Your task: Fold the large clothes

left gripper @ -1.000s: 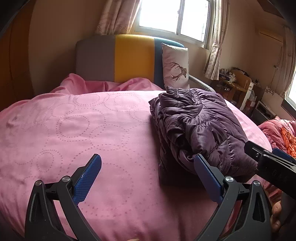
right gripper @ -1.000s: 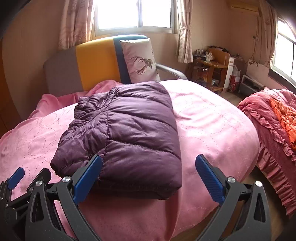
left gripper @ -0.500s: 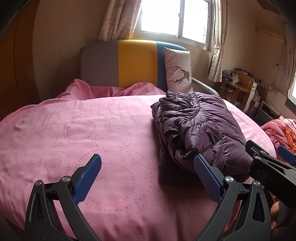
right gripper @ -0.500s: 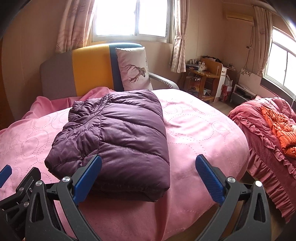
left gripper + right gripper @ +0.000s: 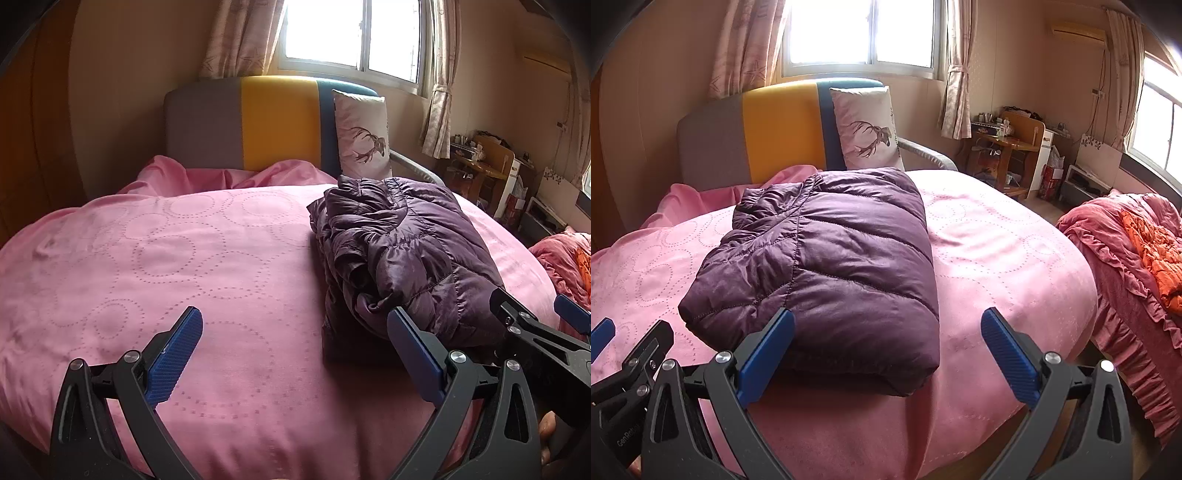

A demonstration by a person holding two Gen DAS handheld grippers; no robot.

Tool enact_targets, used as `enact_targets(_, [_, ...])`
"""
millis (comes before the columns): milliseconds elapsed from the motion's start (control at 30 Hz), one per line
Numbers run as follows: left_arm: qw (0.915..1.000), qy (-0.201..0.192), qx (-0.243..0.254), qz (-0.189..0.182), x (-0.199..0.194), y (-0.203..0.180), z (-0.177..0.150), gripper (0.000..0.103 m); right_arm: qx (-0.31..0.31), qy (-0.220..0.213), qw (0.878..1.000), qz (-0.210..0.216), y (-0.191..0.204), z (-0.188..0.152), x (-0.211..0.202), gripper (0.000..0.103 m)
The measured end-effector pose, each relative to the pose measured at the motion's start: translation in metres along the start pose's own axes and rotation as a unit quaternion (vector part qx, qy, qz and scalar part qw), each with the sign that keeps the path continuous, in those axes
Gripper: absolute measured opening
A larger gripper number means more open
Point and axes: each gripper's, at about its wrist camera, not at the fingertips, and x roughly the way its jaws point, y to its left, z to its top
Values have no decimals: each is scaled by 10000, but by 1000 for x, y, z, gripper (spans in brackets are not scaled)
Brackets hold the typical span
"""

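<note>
Jaws farther back — jacket [image 5: 827,273] ahead, untouched

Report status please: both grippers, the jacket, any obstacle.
Left gripper open, empty. Right gripper open, empty. Purple jacket folded on pink bed. Nothing in the way.

I am pulling both the left gripper [image 5: 295,354] and the right gripper [image 5: 886,354] back from the folded purple jacket [image 5: 827,273], toward the bed's [image 5: 997,251] near edge.

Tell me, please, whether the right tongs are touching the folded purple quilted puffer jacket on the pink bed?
Apart. The right wrist view shows the right tongs open and empty, while the folded purple quilted puffer jacket lies beyond their blue pads.
</note>
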Motion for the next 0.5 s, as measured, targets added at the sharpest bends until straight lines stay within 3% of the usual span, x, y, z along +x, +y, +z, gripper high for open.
enact_targets(500, [10000, -13, -51, -13, -4, 4, 0, 99, -60, 0, 10000, 29, 5, -3, -3, 101])
